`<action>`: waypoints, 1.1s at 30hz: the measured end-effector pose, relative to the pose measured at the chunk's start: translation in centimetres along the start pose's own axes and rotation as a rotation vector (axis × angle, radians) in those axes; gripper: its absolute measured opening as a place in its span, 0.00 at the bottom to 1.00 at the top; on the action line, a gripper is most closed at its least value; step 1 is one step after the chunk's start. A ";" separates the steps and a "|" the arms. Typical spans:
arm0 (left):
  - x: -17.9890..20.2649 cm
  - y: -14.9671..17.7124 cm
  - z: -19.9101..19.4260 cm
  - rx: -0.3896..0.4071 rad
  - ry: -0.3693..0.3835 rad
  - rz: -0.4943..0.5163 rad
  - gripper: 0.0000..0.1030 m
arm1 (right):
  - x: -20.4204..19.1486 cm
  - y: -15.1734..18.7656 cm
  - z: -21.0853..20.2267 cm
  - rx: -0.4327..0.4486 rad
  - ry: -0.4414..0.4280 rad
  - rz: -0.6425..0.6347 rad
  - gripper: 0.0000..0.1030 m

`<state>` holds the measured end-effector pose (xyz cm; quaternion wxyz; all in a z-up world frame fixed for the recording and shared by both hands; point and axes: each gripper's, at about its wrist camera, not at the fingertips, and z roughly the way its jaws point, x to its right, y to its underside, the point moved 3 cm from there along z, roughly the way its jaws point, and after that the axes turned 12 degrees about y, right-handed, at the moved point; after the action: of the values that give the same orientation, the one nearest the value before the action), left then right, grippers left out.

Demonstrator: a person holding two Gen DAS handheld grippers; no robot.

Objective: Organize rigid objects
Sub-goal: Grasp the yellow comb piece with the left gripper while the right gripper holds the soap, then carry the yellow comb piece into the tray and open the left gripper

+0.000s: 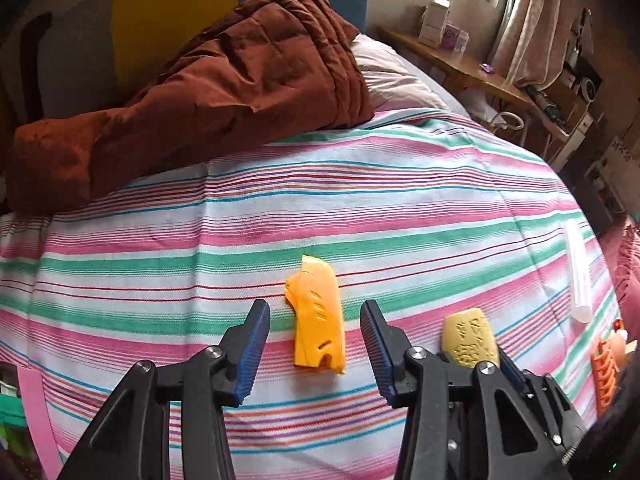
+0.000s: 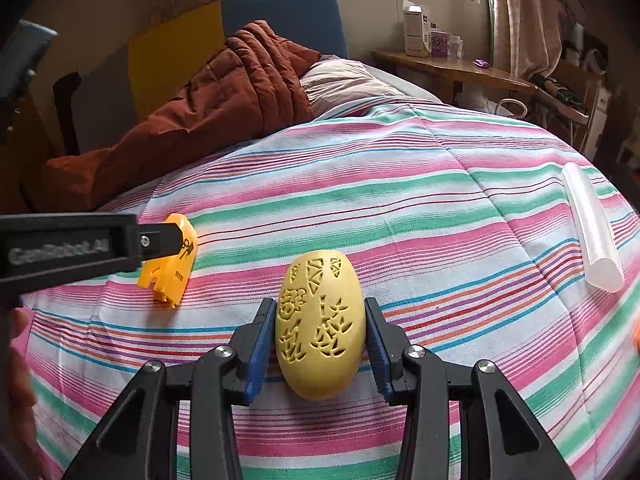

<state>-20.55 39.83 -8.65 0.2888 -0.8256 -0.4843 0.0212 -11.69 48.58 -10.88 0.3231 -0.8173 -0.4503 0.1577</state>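
"genrobot.ai" reads on the left gripper, whose jaws stand spread around the orange plastic shell lying lengthwise away from the camera on the striped bedsheet, while the right gripper clamps the pale yellow carved oval, long axis pointing likewise.

Bed with striped sheet carries: orange plastic shell lying flat; pale yellow perforated oval shell to its right; translucent white tube near the right edge; rust-brown quilt bunched at the far end, beside a pale pillow.
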 end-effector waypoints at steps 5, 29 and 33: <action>-1.5 0.9 2.0 -0.003 0.009 -0.031 0.45 | 0.0 -0.1 0.1 0.002 0.001 0.000 0.42; -2.3 10.2 -4.7 0.119 0.116 -0.082 0.26 | -0.5 0.1 -0.4 0.034 0.130 -0.034 0.42; -2.0 12.4 -7.0 0.110 0.161 -0.094 0.26 | -0.3 0.1 -0.6 0.035 0.157 -0.024 0.42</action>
<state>-9.62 30.51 -9.52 0.3724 -0.7837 -0.4960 -0.0322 -11.46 48.07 -10.53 0.3734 -0.8159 -0.4306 0.0972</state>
